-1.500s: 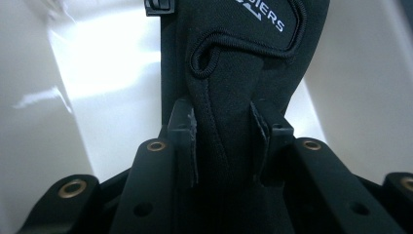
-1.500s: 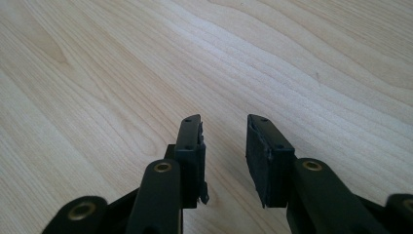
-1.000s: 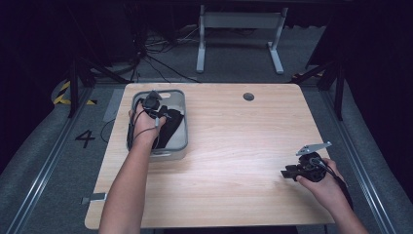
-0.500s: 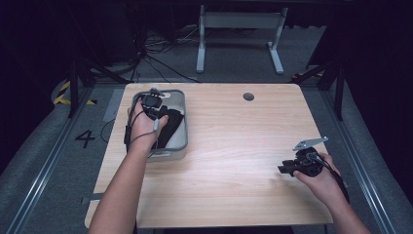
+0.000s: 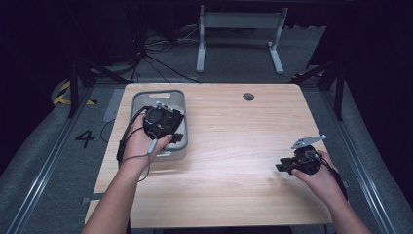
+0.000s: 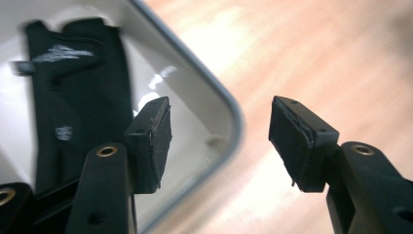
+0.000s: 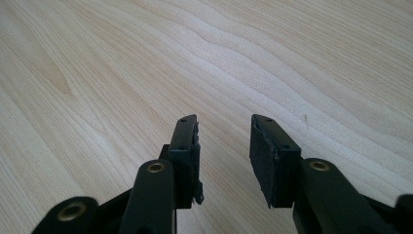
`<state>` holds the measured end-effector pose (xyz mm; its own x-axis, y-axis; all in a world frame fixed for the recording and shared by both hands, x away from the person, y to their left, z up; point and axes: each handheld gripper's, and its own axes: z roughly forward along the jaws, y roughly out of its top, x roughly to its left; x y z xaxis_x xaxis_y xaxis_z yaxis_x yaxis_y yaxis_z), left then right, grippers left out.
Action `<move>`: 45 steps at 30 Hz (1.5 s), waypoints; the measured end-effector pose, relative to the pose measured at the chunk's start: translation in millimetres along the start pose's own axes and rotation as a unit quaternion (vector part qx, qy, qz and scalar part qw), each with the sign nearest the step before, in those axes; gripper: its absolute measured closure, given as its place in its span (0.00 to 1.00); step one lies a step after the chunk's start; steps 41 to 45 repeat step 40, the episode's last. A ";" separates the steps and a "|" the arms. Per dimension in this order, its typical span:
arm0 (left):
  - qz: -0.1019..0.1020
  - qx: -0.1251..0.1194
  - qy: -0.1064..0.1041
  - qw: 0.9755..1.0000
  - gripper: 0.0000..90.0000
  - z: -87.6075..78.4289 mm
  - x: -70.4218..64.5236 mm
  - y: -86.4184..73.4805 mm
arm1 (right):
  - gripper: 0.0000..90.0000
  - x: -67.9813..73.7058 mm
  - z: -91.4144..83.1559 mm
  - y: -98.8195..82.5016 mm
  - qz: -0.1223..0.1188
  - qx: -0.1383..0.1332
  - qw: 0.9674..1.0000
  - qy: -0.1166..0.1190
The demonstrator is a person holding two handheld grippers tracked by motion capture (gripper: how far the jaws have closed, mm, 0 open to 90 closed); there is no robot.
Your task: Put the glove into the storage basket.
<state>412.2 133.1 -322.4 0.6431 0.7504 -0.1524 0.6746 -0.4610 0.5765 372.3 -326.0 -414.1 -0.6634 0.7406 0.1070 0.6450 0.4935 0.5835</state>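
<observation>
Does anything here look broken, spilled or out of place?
Nothing much. A black item lies inside the grey bin, and the table shows no spill. The pad edges on the left gripper look slightly frayed.

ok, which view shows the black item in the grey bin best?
Left gripper view: the black item lies flat on the grey bin floor, close up, slightly blurred. In the high view the left claw and hand cover most of it. The right gripper view shows bare tabletop.

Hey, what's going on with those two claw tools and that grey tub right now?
Left gripper open, empty, over grey plastic tub rim. Flat black object lies inside tub. Right gripper just opened wider, empty, over bare wooden table. Nothing blocking.
</observation>
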 end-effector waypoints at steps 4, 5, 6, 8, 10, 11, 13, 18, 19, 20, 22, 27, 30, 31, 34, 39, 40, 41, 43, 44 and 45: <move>0.018 -0.014 -0.020 1.000 0.46 -5.6 -11.9 -8.9 | 0.71 -1.3 0.1 -1.0 -0.005 -0.006 1.000 0.010; 0.021 -0.017 -0.026 0.999 0.46 -6.6 -15.0 -11.6 | 0.71 -1.8 0.1 -1.4 -0.007 -0.006 1.000 0.012; 0.026 -0.016 -0.031 0.999 0.45 -7.5 -17.8 -14.4 | 0.71 -2.4 0.2 -1.9 -0.007 -0.006 1.000 0.013; 0.038 -0.016 -0.038 0.998 0.45 -8.4 -23.0 -20.5 | 0.70 -3.5 0.6 -3.2 -0.006 -0.004 1.000 0.014; 0.046 -0.021 -0.047 0.998 0.44 -8.4 -28.1 -27.7 | 0.70 -4.3 1.5 -4.7 -0.008 -0.004 1.000 0.016; 0.048 -0.023 -0.053 0.997 0.43 -7.5 -30.5 -31.8 | 0.69 -5.0 2.4 -5.5 -0.013 -0.005 1.000 0.018; 0.045 -0.032 -0.060 0.997 0.42 -4.5 -33.3 -41.3 | 0.68 -5.9 4.3 -6.6 -0.019 -0.003 1.000 0.019; 0.046 -0.030 -0.058 0.997 0.41 8.6 -35.0 -62.6 | 0.66 -10.4 7.4 -10.7 -0.025 -0.006 0.999 0.024; 0.050 -0.029 -0.056 0.997 0.41 10.2 -34.4 -66.2 | 0.66 -11.3 7.9 -11.6 -0.024 -0.007 0.999 0.023; 0.055 -0.034 -0.058 0.996 0.42 11.5 -33.0 -70.1 | 0.66 -12.3 8.8 -12.6 -0.026 -0.010 0.999 0.022; 0.053 -0.041 -0.063 0.996 0.42 13.1 -31.1 -75.4 | 0.65 -14.5 11.2 -15.5 -0.028 -0.016 0.999 0.028; 0.048 -0.038 -0.061 0.996 0.41 30.4 -24.7 -96.7 | 0.64 -19.2 16.1 -21.7 -0.036 -0.021 0.999 0.028; 0.047 -0.030 -0.060 0.997 0.41 45.7 -21.1 -103.8 | 0.63 -21.6 17.7 -24.0 -0.039 -0.027 0.999 0.022; 0.047 -0.030 -0.060 0.997 0.41 45.7 -21.1 -103.8 | 0.63 -21.6 17.7 -24.0 -0.039 -0.027 0.999 0.022; 0.039 -0.017 -0.057 0.997 0.41 65.2 -12.5 -110.7 | 0.60 -22.7 19.0 -26.1 -0.044 -0.033 0.998 0.012; 0.040 -0.007 -0.043 0.998 0.37 73.3 -8.5 -114.3 | 0.56 -27.7 20.2 -28.2 -0.027 -0.034 0.999 0.010; 0.040 -0.007 -0.043 0.998 0.36 73.3 -8.5 -114.3 | 0.56 -27.7 20.2 -28.2 -0.027 -0.034 0.999 0.010; 0.040 -0.007 -0.043 0.998 0.36 73.3 -8.5 -114.3 | 0.56 -27.7 20.2 -28.2 -0.027 -0.034 0.999 0.010; 0.040 -0.007 -0.043 0.998 0.36 73.3 -8.5 -114.3 | 0.56 -27.7 20.2 -28.2 -0.027 -0.034 0.999 0.010; 0.040 -0.007 -0.043 0.998 0.36 73.3 -8.5 -114.3 | 0.56 -27.7 20.2 -28.2 -0.027 -0.034 0.999 0.010; 0.040 -0.007 -0.043 0.998 0.36 73.3 -8.5 -114.3 | 0.56 -27.7 20.2 -28.2 -0.027 -0.034 0.999 0.010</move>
